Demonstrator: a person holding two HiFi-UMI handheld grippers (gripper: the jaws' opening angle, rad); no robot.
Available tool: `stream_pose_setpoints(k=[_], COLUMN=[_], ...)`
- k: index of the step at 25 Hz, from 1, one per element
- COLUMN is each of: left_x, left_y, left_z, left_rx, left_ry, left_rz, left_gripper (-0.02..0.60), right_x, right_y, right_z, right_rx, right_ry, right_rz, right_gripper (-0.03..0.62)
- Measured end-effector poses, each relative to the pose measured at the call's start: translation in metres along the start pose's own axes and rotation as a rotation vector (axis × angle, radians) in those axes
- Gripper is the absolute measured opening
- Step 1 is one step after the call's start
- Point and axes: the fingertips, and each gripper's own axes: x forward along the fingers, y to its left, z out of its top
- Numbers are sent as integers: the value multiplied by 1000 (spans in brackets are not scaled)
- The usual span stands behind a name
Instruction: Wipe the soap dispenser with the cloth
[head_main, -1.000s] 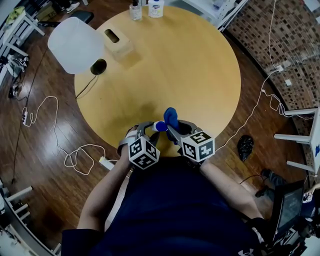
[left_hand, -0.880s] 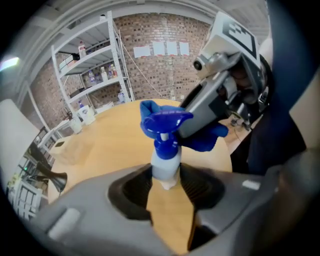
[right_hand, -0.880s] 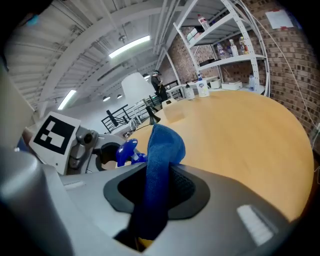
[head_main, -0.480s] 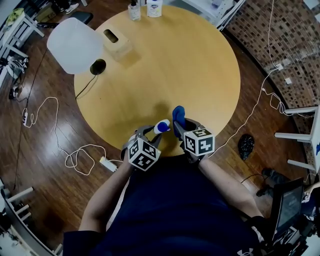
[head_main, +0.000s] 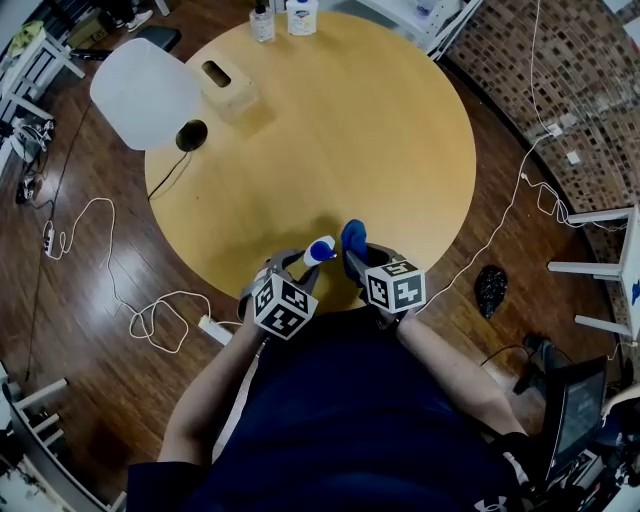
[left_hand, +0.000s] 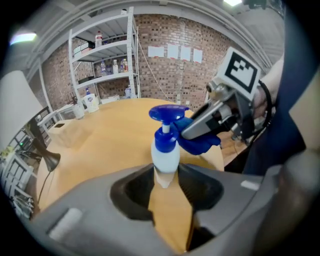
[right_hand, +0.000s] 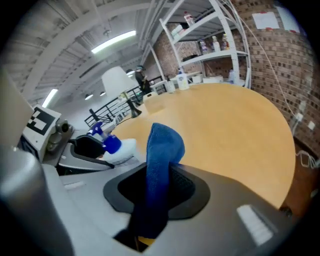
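The soap dispenser (left_hand: 165, 152) is a small white bottle with a blue pump head. My left gripper (left_hand: 165, 176) is shut on its body; its jaws have just been closing with the bottle between them. In the head view the dispenser (head_main: 320, 250) hangs over the near table edge. My right gripper (right_hand: 159, 176) is shut on a folded blue cloth (right_hand: 163, 150) that stands up out of the jaws. In the left gripper view the cloth (left_hand: 199, 143) lies against the right side of the pump head.
A round wooden table (head_main: 380, 130) carries a tissue box (head_main: 226, 86), a white lamp shade (head_main: 146, 90) and two bottles (head_main: 282, 18) at its far edge. White cables (head_main: 150, 312) run over the dark floor. White shelving (left_hand: 107, 60) stands before a brick wall.
My right gripper with the cloth has shifted a little right and down, nearer my body. The dispenser has rolled in the left gripper, which stays in place.
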Motion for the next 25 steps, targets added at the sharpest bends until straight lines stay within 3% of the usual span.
stream_pose_setpoints(k=[3, 6, 10, 13, 16, 19, 25], left_x=[-6, -15, -14, -3, 0, -13, -41], left_y=[1, 6, 1, -3, 8, 31, 64], left_z=[7, 22, 45, 51, 53, 45, -5], left_rx=[-1, 13, 132, 171, 12, -240, -722], left_ry=[-38, -73, -45, -16, -63, -122, -231], left_rz=[14, 28, 28, -4, -18, -15, -97], left_gripper=[168, 237, 235, 173, 140, 140, 138], right_x=[-10, -18, -21, -18, -17, -20, -17], right_y=[-23, -27, -22, -16, -13, -18, -22], right_z=[-9, -10, -11, -13, -15, -16, -11], right_rx=[113, 129, 118, 106, 106, 115, 109], right_ry=[-16, -34, -34, -31, -28, -26, -17], right_rz=[-28, -31, -24, -13, -6, -13, -11], right_gripper=[103, 103, 103, 103, 104, 104, 104])
